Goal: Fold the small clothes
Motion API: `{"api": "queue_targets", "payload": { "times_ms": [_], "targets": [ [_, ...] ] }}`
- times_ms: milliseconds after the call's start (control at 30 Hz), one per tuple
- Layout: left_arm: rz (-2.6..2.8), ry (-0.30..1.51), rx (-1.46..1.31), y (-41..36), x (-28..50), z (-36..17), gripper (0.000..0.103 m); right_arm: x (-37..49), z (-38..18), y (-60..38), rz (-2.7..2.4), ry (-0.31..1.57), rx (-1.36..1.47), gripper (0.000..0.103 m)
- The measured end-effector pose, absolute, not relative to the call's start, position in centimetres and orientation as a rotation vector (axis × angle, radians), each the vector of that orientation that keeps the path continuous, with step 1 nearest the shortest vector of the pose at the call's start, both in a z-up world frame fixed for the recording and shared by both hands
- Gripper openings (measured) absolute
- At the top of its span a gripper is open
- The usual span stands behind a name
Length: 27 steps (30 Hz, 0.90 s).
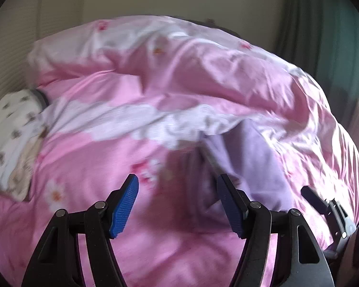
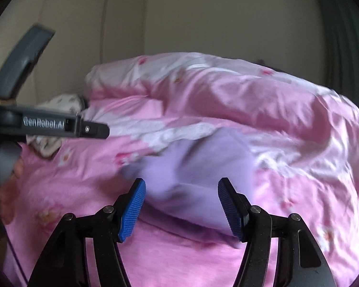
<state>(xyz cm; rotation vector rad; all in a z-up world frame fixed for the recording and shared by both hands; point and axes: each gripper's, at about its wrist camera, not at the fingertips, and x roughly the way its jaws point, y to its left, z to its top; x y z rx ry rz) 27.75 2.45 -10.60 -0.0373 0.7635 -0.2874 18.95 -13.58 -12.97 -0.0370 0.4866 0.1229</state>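
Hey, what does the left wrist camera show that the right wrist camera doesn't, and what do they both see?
Only the left wrist view shows the right gripper's black finger entering at the right edge, and a teal curtain.

Only the right wrist view shows the left gripper's lettered body, the hand holding it, and the lilac garment lying whole ahead of open jaws.

Both show the pink floral duvet, the white printed garment at the left, and nothing between either pair of jaws.

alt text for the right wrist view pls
A lilac garment lies on a pink floral bedsheet, just ahead of the open, empty right hand-held gripper. The left hand-held gripper reaches in from the left edge.
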Motion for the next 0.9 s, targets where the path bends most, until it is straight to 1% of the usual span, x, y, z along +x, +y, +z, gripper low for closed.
{"api": "queue_targets", "payload": {
  "times_ms": [67,167,233,300,333,367,433,467,500,600,700,900],
  "targets": [
    [-0.347,0.791,-0.031,0.6,29.1,-11.0,0.052,19.4,-13.0,-15.4,0.099,0.501,0.012,0.064],
    [-0.385,0.819,-0.010,-1.6,30.8,-11.7,0.051,20.0,-13.2,-17.6,0.074,0.513,0.073,0.064],
    [-0.408,0.839,0.003,-2.8,32.2,-12.1,0.048,20.3,-13.5,-18.4,0.058,0.512,0.085,0.064],
    [-0.433,0.874,0.004,-3.8,33.7,-12.9,0.041,20.6,-13.7,-18.9,0.053,0.513,0.092,0.064],
    [-0.436,0.898,0.010,-4.3,34.5,-13.5,0.039,20.6,-13.8,-19.0,0.051,0.514,0.094,0.064],
    [-0.434,0.914,0.012,-4.5,34.9,-13.9,0.034,20.8,-13.9,-19.2,0.050,0.512,0.098,0.064],
    [-0.440,0.947,-0.001,-4.8,35.9,-14.9,0.031,21.1,-14.1,-19.7,0.051,0.516,0.110,0.064],
    [-0.434,0.961,-0.007,-4.9,36.3,-15.5,0.027,21.3,-14.2,-19.9,0.052,0.522,0.115,0.064],
    [-0.429,0.966,-0.004,-4.8,36.5,-15.8,0.020,21.5,-14.4,-20.1,0.056,0.527,0.121,0.064],
    [-0.409,0.955,0.006,-4.6,36.8,-16.7,0.017,21.8,-15.2,-20.5,0.057,0.542,0.121,0.064],
    [-0.384,0.940,0.024,-4.3,37.1,-16.9,0.016,21.8,-15.9,-20.9,0.065,0.553,0.135,0.064],
    [-0.393,0.880,0.050,-4.5,35.3,-14.7,0.017,21.6,-15.8,-20.9,0.068,0.559,0.148,0.064]
  ]
}}
